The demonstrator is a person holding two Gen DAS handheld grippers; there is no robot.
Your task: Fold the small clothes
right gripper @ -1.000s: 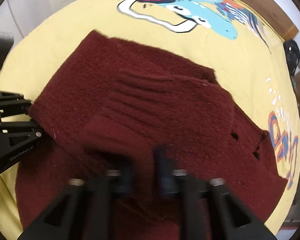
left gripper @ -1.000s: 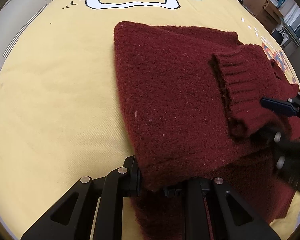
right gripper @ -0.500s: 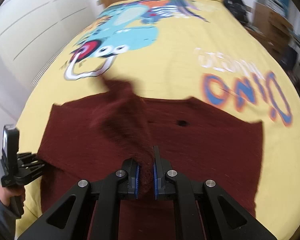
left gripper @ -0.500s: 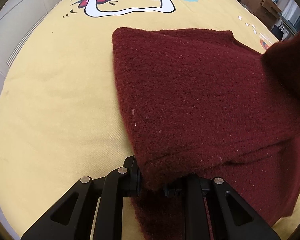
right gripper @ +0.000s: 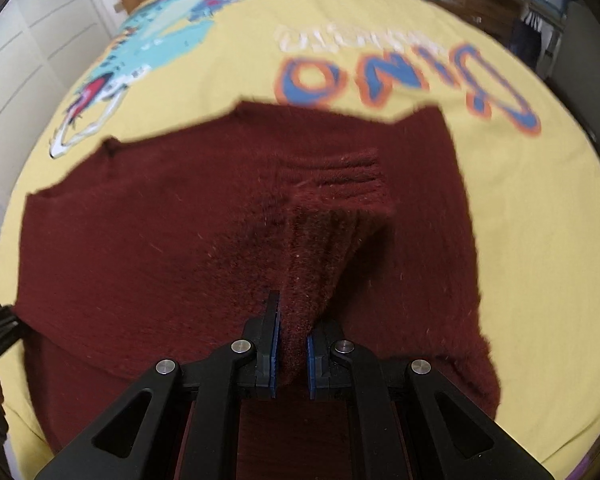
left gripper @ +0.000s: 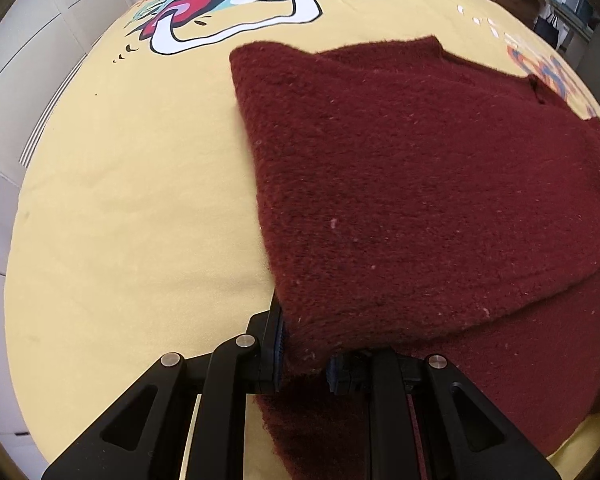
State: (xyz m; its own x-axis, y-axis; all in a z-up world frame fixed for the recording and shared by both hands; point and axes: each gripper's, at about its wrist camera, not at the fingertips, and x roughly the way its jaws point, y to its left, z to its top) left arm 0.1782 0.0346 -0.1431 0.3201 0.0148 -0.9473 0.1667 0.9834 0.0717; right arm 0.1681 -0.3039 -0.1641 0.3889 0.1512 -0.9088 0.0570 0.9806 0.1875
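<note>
The left gripper is clamped on a corner of the dark red fuzzy knit sweater, and the right gripper pinches its ribbed sleeve cuff directly ahead. Thick knit could slip from either pinch and bunch the fold. Beyond both grippers, the yellow cartoon-printed bedsheet offers open room.

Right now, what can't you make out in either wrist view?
- Left gripper pad contact: left wrist view, sweater drapes over the fingertips.
- Sweater's near hem: both views, hidden behind gripper bodies.
- Ribbed cuff and bedsheet print: right wrist view, motion-blurred.
- Right gripper: absent from the left wrist view.
</note>
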